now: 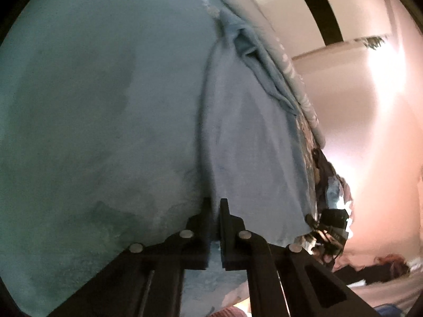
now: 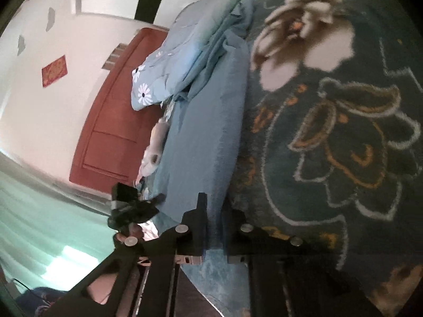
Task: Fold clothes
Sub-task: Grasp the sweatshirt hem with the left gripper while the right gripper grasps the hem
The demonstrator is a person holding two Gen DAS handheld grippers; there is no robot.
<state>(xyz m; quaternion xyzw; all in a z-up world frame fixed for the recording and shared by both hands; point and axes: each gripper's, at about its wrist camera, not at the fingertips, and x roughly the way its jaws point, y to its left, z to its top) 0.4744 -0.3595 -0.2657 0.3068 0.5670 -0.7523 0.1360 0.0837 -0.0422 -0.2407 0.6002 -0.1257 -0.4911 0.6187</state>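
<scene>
Garment [image 2: 208, 121] lies flat on patterned blanket [image 2: 343, 132], w/ pillow [image 2: 169, 74] at its far end. Left gripper [image 1: 216, 203] & right gripper [image 2: 215, 206] at garment's near edge, opp. corners, cloth btwn fingers. Door [image 2: 116, 121] behind bed.

You have one garment, a plain light-blue cloth [image 1: 246, 137] [image 2: 201, 132], spread long and mostly flat on the bed. Near end: smooth, one straight side edge raised as a ridge. Far end: bunched into soft folds and creases. Its near edge sits pinched at both near corners.
</scene>
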